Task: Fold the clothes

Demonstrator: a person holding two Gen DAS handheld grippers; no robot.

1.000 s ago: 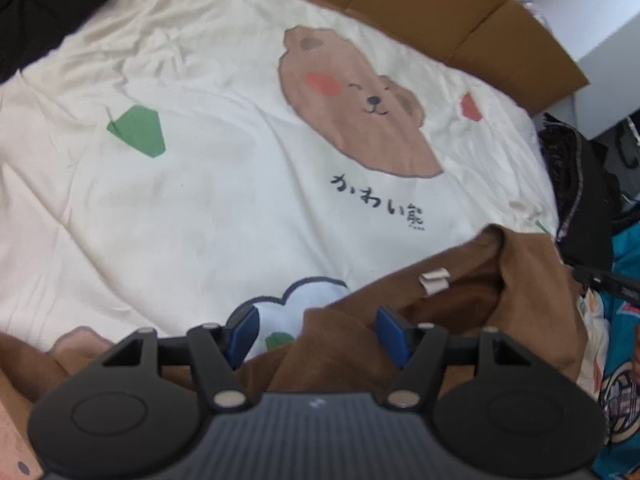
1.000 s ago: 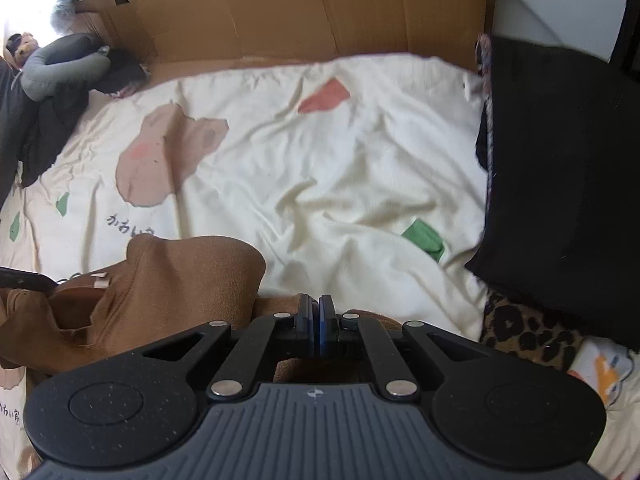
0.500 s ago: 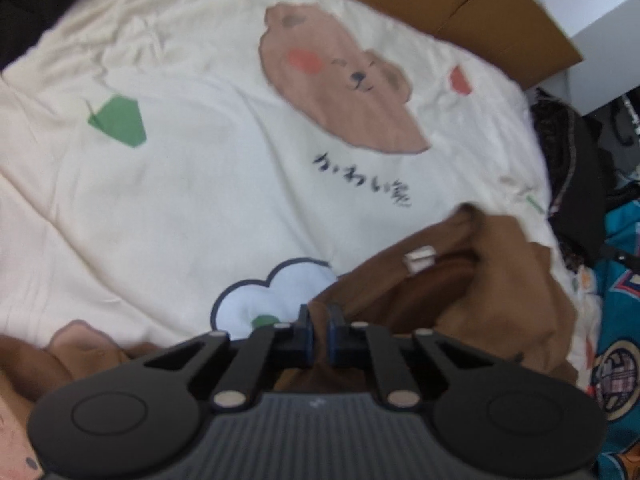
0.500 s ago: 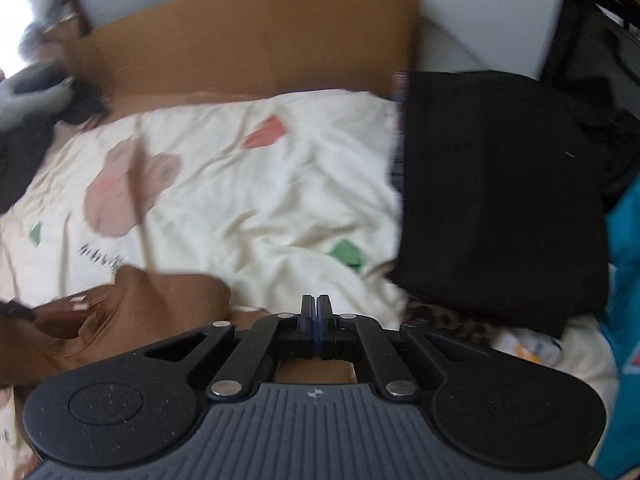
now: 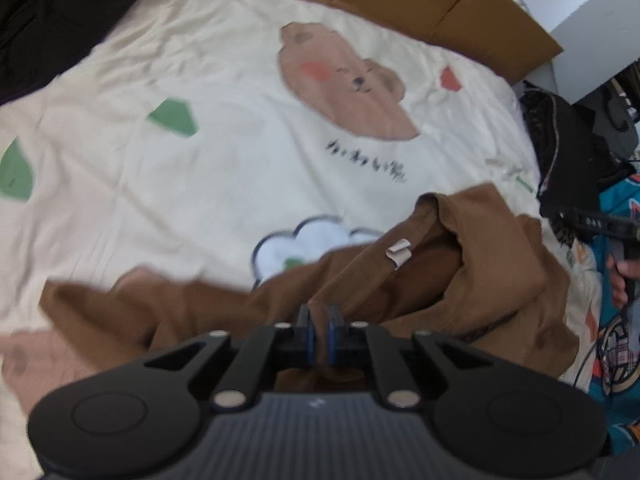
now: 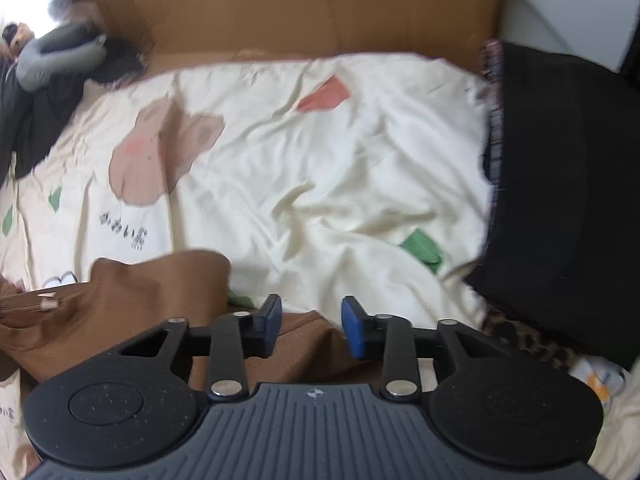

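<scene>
A crumpled brown garment (image 5: 460, 280) with a small white neck label (image 5: 398, 254) lies on a cream bedsheet (image 5: 200, 184) printed with a bear. My left gripper (image 5: 318, 334) is shut on a fold of this brown garment near its front edge. In the right wrist view the same brown garment (image 6: 160, 292) sits at lower left, partly under the tool. My right gripper (image 6: 312, 326) is open just above the garment's edge, with nothing between its blue pads (image 6: 354, 330).
A black garment (image 6: 560, 200) lies at the right over a leopard-print cloth (image 6: 528, 344). Brown cardboard (image 6: 320, 16) lines the far edge. Dark clothes (image 6: 36, 120) and a grey plush (image 6: 52, 54) sit at far left. A hand (image 5: 624, 276) shows at the right.
My left gripper shut on the brown garment and has pulled it up and back. My right gripper, shut before, has opened and let go of the brown cloth.
</scene>
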